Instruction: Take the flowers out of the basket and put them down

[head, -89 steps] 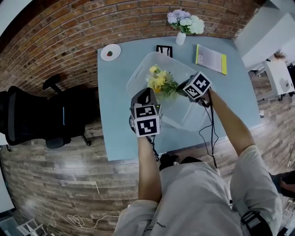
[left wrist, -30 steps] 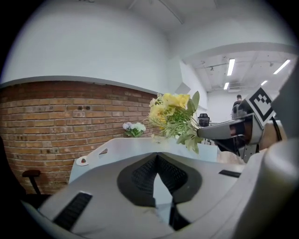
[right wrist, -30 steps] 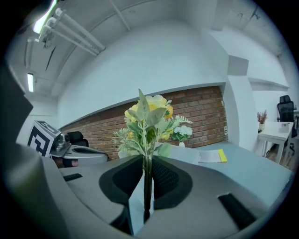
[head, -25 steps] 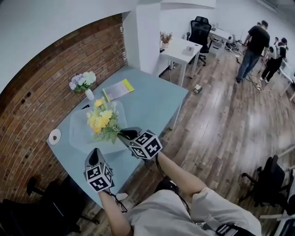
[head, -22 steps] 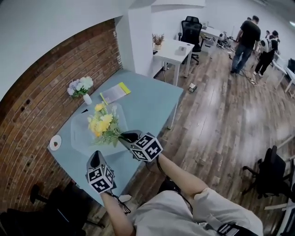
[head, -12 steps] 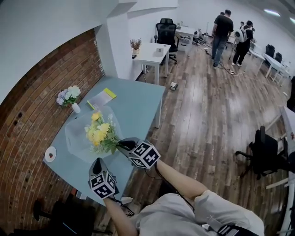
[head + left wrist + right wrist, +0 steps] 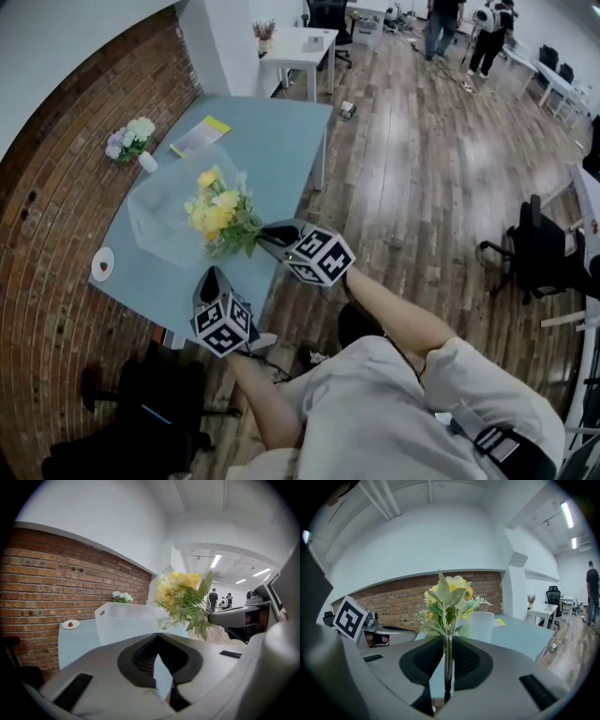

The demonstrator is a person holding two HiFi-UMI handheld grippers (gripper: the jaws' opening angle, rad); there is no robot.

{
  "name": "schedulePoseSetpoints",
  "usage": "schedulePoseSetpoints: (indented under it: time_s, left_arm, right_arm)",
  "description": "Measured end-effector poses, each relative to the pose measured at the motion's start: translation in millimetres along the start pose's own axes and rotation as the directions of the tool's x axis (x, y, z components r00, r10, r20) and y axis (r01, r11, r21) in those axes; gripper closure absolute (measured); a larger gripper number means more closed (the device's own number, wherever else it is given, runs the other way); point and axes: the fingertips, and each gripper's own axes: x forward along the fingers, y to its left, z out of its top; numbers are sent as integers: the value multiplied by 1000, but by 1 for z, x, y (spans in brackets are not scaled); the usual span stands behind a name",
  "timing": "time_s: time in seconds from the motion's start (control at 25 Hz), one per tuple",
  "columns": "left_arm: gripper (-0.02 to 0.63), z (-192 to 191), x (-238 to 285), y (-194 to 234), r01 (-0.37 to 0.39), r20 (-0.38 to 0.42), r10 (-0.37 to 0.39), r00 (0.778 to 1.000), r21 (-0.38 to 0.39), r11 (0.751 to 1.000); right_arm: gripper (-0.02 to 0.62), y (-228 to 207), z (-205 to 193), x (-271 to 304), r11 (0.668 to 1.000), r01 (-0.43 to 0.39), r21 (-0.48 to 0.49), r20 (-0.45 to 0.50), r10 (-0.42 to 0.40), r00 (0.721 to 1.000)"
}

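A bunch of yellow flowers with green leaves (image 7: pixel 220 217) is held up by its stems in my right gripper (image 7: pixel 270 238), which is shut on them. In the right gripper view the thin stems (image 7: pixel 448 663) run upright between the pads and the blooms (image 7: pixel 447 595) stand above them. The translucent white basket (image 7: pixel 159 211) sits on the blue-grey table (image 7: pixel 281 131). The flowers hang above its near right corner, higher than the rim (image 7: pixel 123 612). My left gripper (image 7: pixel 212 284) is shut with nothing in it, over the table's near edge beside the basket.
A white vase of pale flowers (image 7: pixel 127 141) and a yellow-green booklet (image 7: pixel 199 136) lie at the table's far side. A small plate (image 7: pixel 102 264) sits by the brick wall. A black chair (image 7: pixel 155 412) stands below, and a white desk (image 7: pixel 300 42) and people (image 7: pixel 441 14) are beyond.
The head view has swung round and tilted. The right gripper has lifted the flowers out of the basket and keeps them raised. The left gripper stays low beside the basket.
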Motion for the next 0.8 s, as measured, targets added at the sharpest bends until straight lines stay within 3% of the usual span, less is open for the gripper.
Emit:
schedulePoseSetpoints:
  time_s: [0.16, 0.32, 0.8]
  left_arm:
    - [586, 22, -10, -1, 15, 44, -15, 999, -9, 1000]
    - [586, 10, -19, 10, 0, 27, 1, 1000, -6, 1000]
    - [586, -18, -60, -20, -12, -19, 12, 1000, 24, 1000]
  right_arm:
    - [509, 5, 16, -17, 1000, 11, -18, -14, -12, 1000]
    - [509, 14, 9, -20, 1000, 15, 17, -5, -15, 1000]
    - [509, 41, -16, -67, 998, 19, 67, 5, -20, 1000]
